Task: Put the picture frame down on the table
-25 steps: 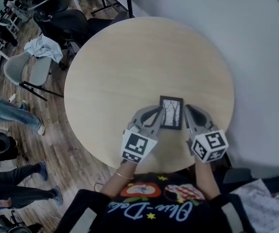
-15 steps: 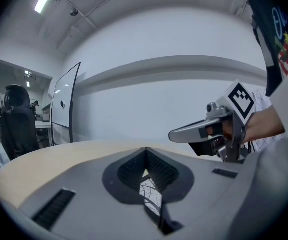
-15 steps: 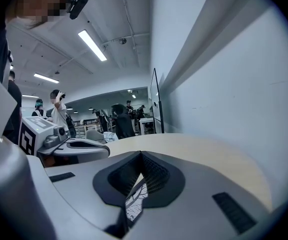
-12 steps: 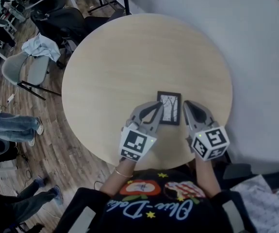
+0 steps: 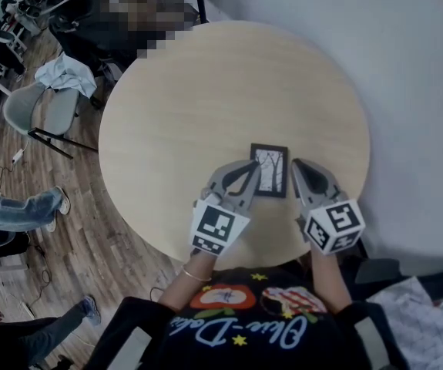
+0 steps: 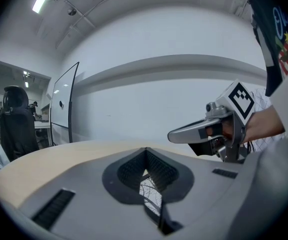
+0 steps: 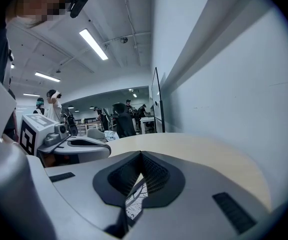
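Note:
The picture frame (image 5: pixel 270 169), black-rimmed with a pale branch print, lies flat on the round light-wood table (image 5: pixel 206 91) near its front edge. My left gripper (image 5: pixel 252 166) has its tips at the frame's left rim, and they meet. My right gripper (image 5: pixel 296 164) sits just off the frame's right rim, its tips also together. In the left gripper view the jaws (image 6: pixel 146 150) touch at the tip, and the print (image 6: pixel 151 194) shows through the gap behind them. The right gripper view shows the same: closed jaws (image 7: pixel 141 153) with the print (image 7: pixel 133 201) below.
The table's front edge (image 5: pixel 229 264) lies close behind both grippers. A grey chair (image 5: pixel 40 110) with cloth on it and black office chairs stand at the left on the wood floor. A person's legs (image 5: pixel 21 206) are at the far left. A pale wall (image 5: pixel 414 91) runs along the right.
One second ago the frame looked larger and nearer between the grippers; now it sits smaller and flat on the table. In the last half second hardly anything moved.

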`<state>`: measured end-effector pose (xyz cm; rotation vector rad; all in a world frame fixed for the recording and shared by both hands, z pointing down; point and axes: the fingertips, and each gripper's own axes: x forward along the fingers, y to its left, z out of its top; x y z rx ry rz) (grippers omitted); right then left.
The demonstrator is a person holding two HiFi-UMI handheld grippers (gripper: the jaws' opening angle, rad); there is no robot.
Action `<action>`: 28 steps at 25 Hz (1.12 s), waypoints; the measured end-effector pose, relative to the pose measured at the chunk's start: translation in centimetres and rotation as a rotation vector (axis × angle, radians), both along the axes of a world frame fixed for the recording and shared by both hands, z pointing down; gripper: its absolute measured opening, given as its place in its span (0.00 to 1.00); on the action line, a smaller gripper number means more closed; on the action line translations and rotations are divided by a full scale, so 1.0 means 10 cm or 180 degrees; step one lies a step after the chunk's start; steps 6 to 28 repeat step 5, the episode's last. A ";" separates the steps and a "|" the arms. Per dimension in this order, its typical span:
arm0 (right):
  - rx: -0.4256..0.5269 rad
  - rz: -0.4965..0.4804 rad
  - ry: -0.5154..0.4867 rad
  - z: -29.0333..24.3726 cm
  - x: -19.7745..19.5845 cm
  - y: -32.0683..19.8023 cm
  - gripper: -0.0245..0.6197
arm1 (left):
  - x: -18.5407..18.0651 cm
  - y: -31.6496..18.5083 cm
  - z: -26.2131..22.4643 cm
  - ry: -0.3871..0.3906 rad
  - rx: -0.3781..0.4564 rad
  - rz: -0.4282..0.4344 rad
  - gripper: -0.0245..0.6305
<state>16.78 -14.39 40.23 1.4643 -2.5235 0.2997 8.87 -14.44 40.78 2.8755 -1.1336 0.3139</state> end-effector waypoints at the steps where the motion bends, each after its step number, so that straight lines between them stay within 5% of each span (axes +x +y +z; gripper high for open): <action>1: -0.0006 0.0000 0.0009 0.00 0.00 0.00 0.03 | 0.01 0.00 0.00 -0.0003 0.0001 0.0005 0.04; 28: -0.0030 0.0010 0.0024 0.02 0.01 -0.01 0.03 | 0.02 0.00 0.00 -0.0019 0.0010 0.0017 0.04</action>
